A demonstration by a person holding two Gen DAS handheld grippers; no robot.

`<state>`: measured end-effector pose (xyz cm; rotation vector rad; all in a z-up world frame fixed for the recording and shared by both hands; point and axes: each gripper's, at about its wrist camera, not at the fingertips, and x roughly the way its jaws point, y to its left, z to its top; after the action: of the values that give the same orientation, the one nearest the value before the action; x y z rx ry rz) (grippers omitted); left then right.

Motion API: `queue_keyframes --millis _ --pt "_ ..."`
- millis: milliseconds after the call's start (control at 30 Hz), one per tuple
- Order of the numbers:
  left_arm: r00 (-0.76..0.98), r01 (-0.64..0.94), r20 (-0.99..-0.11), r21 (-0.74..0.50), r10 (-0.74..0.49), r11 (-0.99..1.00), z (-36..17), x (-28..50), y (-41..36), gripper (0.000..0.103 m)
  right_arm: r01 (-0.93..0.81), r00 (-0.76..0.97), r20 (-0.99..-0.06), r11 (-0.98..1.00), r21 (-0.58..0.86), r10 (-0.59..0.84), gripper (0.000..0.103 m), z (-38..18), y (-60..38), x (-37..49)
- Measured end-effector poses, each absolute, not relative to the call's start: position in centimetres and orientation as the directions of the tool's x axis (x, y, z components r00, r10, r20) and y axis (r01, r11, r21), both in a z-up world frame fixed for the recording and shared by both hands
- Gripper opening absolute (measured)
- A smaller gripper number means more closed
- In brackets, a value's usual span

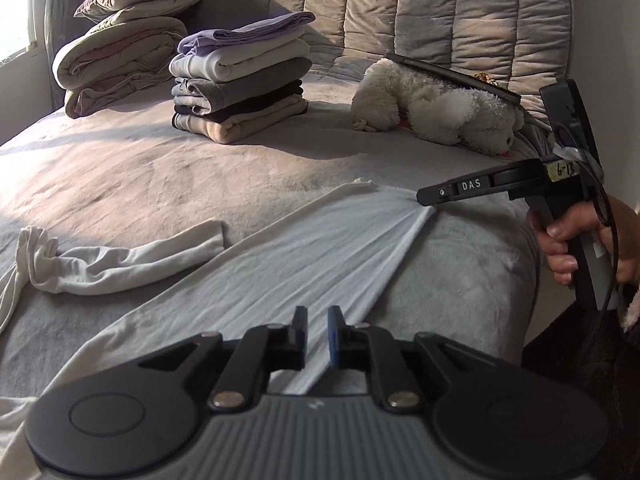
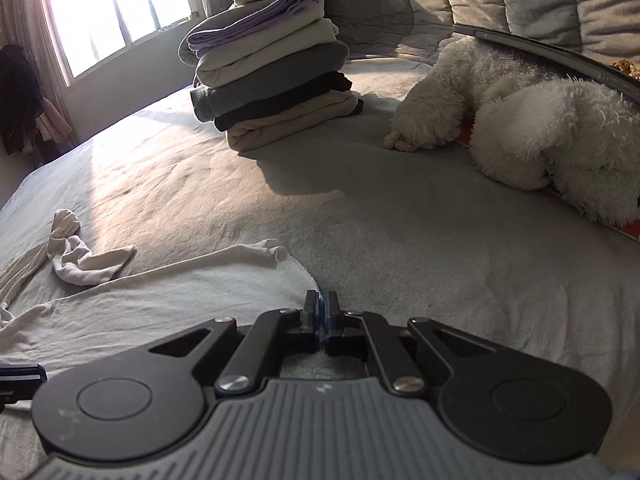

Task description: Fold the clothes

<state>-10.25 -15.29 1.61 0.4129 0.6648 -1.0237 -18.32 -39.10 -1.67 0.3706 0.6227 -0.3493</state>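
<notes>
A white long-sleeved shirt (image 1: 320,248) lies spread on the grey bed cover (image 1: 120,168), with one sleeve (image 1: 120,264) crumpled to the left. My left gripper (image 1: 318,328) hovers over the shirt's near part; its blue pads stand a little apart, white cloth shows in the gap, and nothing is pinched. My right gripper (image 1: 420,197), held by a hand (image 1: 568,240), is shut on the shirt's far corner, and creases fan out from that pinch. In the right wrist view the right gripper (image 2: 323,304) has its jaws together at the edge of the shirt (image 2: 160,300).
A stack of folded clothes (image 1: 240,80) stands on the far side of the bed, with folded duvets and a pillow (image 1: 120,52) behind it to the left. A white plush toy (image 1: 440,112) lies at the right against the quilted headboard (image 1: 440,12). A bright window (image 2: 112,8) is at the left.
</notes>
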Motion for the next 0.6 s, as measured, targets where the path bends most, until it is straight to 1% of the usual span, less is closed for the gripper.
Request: queue_keyframes --millis 33,200,333,467,600 --pt "0.359 0.882 -0.68 0.025 -0.639 0.47 1.6 -9.9 -16.3 0.028 0.419 0.762 -0.617 0.878 0.234 -0.199 0.002 -1.7 -39.2 -18.4" --pt "0.377 0.889 -0.699 0.09 -0.607 0.449 0.4 -8.3 -22.1 0.036 0.403 0.771 -0.614 0.877 0.261 -0.171 0.002 -1.8 -39.6 -18.7" --pt "0.41 0.878 -0.698 0.127 -0.587 0.462 -1.0 -6.9 -25.8 0.037 0.39 0.777 -0.611 0.879 0.275 -0.154 0.002 -2.0 -39.8 -18.9" --pt "0.403 0.876 -0.685 0.096 -0.607 0.473 -1.5 -5.9 -27.7 0.037 0.379 0.783 -0.606 0.879 0.289 -0.138 0.002 -2.2 -40.0 -19.0" --pt "0.352 0.891 -0.68 0.033 -0.643 0.453 -1.7 -5.2 -29.2 0.039 0.367 0.788 -0.6 0.888 0.278 -0.138 0.003 -2.3 -39.8 -19.1"
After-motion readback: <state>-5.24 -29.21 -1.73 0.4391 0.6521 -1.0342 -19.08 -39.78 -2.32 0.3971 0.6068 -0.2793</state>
